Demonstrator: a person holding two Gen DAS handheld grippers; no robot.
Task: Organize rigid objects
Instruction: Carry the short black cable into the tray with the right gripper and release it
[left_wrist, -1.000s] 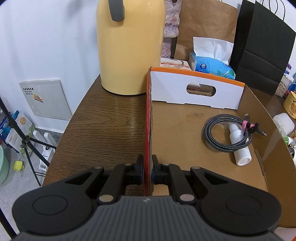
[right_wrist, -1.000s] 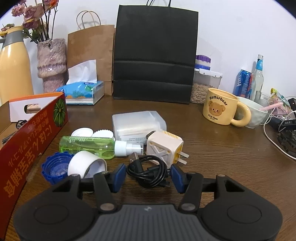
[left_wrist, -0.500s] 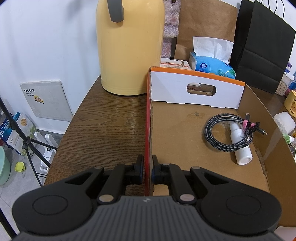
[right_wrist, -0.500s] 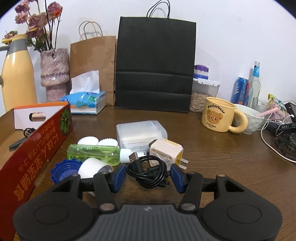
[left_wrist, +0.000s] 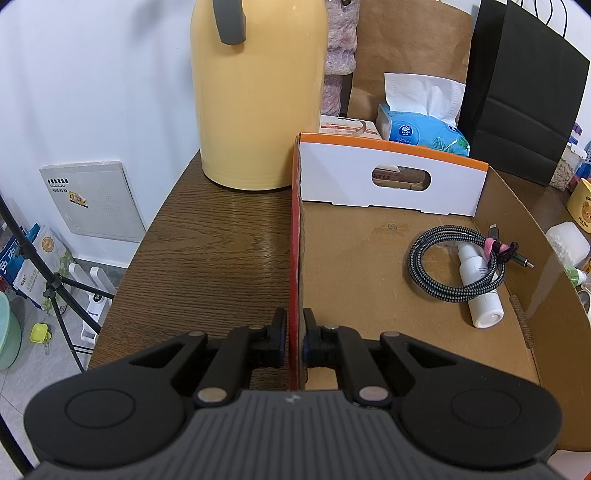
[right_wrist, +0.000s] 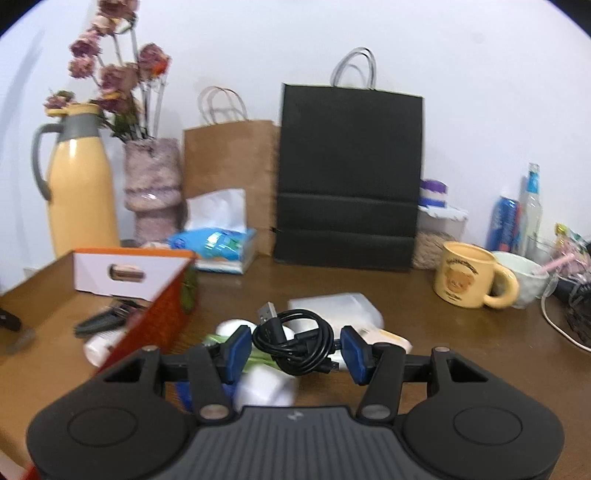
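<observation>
Cardboard box (left_wrist: 369, 258): one cable (left_wrist: 456, 264), one bottle (left_wrist: 482, 291)

The yellow mug (right_wrist: 465, 277) print is blurred; the green bottle (right_wrist: 258, 356) (mostly hidden) lies behind the black cable (right_wrist: 295, 341).

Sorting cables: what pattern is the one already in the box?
Black-and-white braided cable; clearest in the left wrist view.

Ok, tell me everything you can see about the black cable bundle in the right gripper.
The black cable is a thin, smooth, rubbery-looking cord wound into a loose coil, with a silver USB plug sticking up at its left. It sits between the blue pads of the right gripper, seemingly lifted above the table's clutter and pinched at its sides.
</observation>
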